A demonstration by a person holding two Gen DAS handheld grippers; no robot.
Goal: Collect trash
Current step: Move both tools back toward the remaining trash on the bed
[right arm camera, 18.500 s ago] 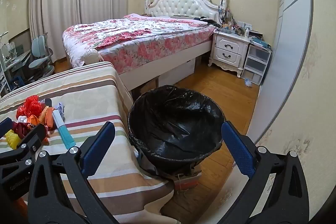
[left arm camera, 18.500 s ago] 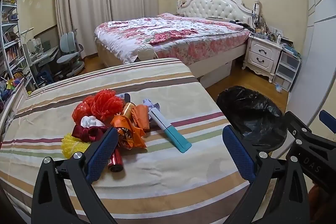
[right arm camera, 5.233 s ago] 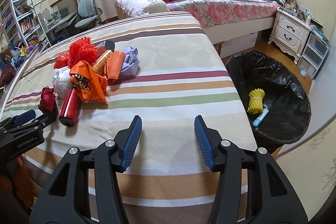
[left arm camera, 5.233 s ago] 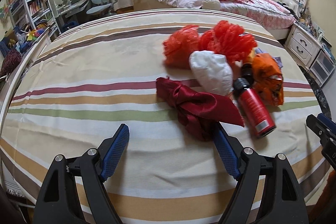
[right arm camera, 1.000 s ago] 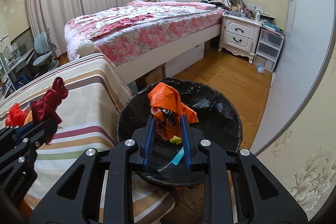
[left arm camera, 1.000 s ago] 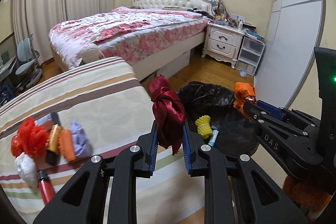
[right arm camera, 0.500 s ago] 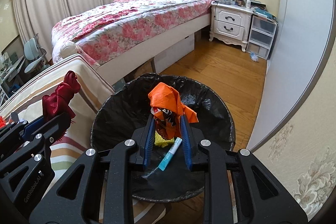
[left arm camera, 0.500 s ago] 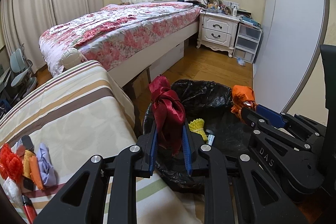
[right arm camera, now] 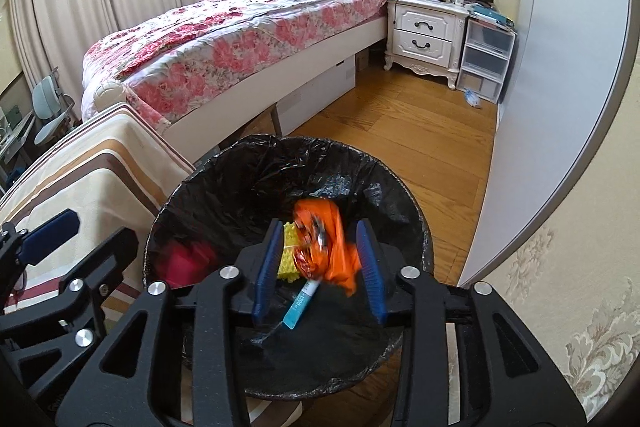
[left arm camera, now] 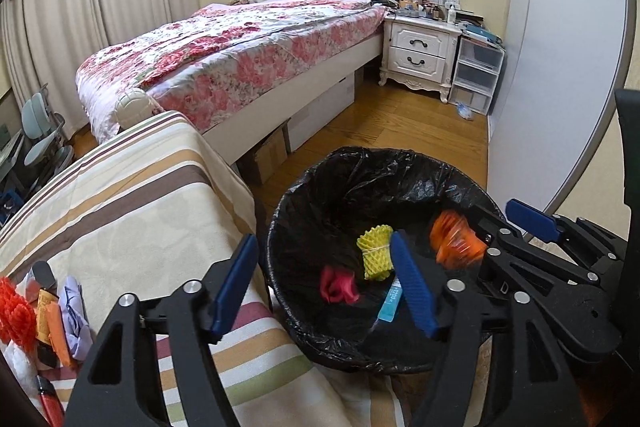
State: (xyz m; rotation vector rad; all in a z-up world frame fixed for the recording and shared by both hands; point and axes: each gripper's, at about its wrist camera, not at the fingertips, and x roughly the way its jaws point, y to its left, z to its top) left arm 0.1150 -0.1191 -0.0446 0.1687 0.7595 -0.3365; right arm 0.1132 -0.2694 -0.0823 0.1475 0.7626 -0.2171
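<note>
While both tongs hang over the bin (right arm camera: 224,187) | left gripper (left arm camera: 324,283) just opened, empty; red ribbon (left arm camera: 338,285) blurred inside bin | right gripper (right arm camera: 318,267) just opening, blurred orange wrapper (right arm camera: 328,247) loose between pads, long axis roughly upright | striped table (left arm camera: 132,195) beside bin

Soft daylight, fisheye warp, motion-blurred trash

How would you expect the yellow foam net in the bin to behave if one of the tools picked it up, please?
The yellow foam net looks like open mesh, so it is probably very light and squashy. A band cinches its middle, so it would likely keep its bundle shape. Its ribbed surface should grip well.
</note>
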